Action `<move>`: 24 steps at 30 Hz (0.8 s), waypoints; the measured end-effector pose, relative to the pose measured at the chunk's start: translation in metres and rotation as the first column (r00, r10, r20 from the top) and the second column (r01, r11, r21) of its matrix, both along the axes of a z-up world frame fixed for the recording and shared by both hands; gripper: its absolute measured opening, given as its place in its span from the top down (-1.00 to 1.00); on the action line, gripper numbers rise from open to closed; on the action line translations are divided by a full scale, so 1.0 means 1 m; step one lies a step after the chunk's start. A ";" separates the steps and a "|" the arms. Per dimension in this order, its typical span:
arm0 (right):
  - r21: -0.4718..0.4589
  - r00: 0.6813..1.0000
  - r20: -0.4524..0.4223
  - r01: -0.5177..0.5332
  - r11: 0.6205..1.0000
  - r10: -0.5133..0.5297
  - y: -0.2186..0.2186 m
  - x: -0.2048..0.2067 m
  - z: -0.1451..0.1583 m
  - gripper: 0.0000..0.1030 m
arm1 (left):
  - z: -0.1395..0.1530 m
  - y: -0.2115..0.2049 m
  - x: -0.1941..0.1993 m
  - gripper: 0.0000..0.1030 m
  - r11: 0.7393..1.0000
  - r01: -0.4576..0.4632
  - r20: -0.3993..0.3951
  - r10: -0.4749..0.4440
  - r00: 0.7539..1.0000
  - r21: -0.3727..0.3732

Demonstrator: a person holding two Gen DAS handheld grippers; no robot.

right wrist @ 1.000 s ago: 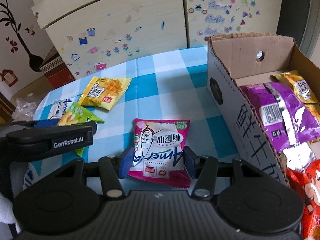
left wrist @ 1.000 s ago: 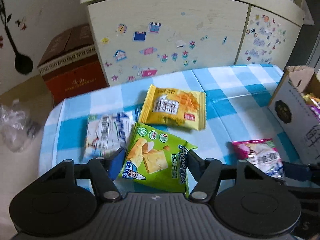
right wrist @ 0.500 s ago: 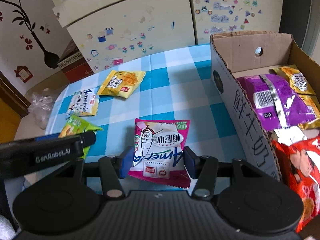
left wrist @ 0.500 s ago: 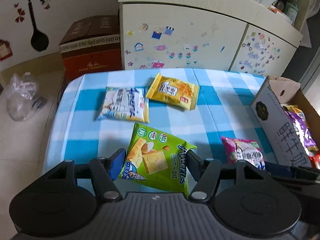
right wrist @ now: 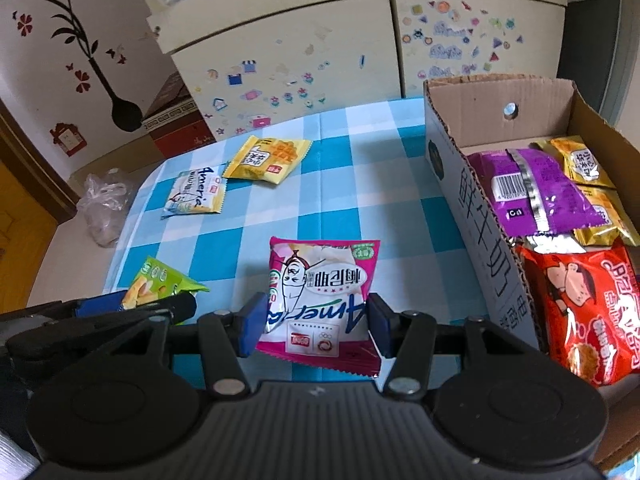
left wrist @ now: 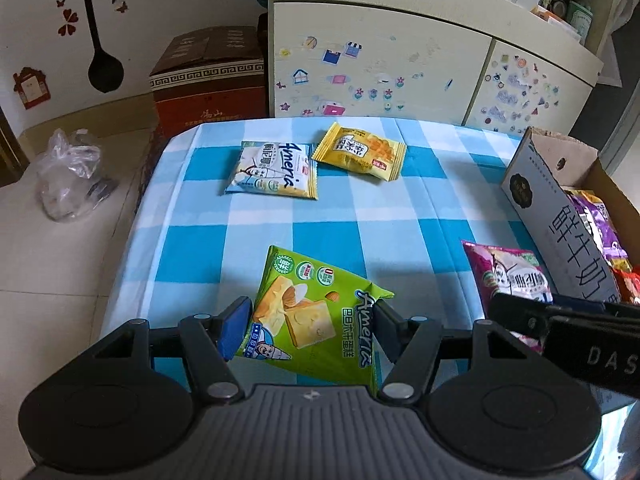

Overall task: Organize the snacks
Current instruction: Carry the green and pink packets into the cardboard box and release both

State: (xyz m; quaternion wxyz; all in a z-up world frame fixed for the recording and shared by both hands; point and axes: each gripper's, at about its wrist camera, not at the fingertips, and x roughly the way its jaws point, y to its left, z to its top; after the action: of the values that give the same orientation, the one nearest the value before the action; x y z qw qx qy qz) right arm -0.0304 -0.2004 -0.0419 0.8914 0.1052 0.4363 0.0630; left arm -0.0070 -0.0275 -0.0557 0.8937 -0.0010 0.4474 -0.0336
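My left gripper (left wrist: 310, 330) is shut on a green snack pack (left wrist: 316, 316) and holds it above the blue checked tablecloth (left wrist: 320, 236). My right gripper (right wrist: 316, 326) is shut on a pink and white snack pack (right wrist: 320, 300), also held above the cloth. A white and blue pack (left wrist: 274, 172) and a yellow pack (left wrist: 360, 156) lie flat at the table's far side. The open cardboard box (right wrist: 476, 216) stands at the right with purple, yellow and red packs inside. The left gripper with the green pack also shows in the right wrist view (right wrist: 160, 288).
A stickered cream cabinet (left wrist: 400, 68) stands behind the table. A brown carton (left wrist: 208, 76) and a clear plastic bag (left wrist: 72, 176) sit on the floor at the left. The table's left edge drops to the tiled floor.
Both grippers have risen and pulled back with their packs held; the table and box now look farther away and more of the box's inside shows.
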 end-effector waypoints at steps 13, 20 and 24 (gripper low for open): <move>-0.031 0.996 0.044 -0.082 0.996 0.084 -0.006 -0.024 0.015 -0.04 | 0.001 -0.002 -0.023 -0.36 1.000 -0.022 0.013 0.022 1.000 -0.009; -0.023 0.989 0.104 -0.104 0.994 0.106 -0.017 -0.038 0.027 -0.04 | 0.005 0.009 -0.035 -0.36 0.995 -0.082 0.024 0.083 0.996 -0.053; -0.009 0.990 0.104 -0.094 0.996 0.094 -0.022 -0.037 0.029 -0.04 | 0.007 0.017 -0.040 -0.36 0.988 -0.136 0.021 0.138 0.990 -0.079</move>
State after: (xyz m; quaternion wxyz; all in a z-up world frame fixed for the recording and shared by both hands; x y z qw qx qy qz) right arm -0.0678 -0.2226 -0.0130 0.9092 0.0791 0.3938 0.1095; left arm -0.0471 -0.0107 -0.0487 0.8990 -0.0661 0.4329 0.0104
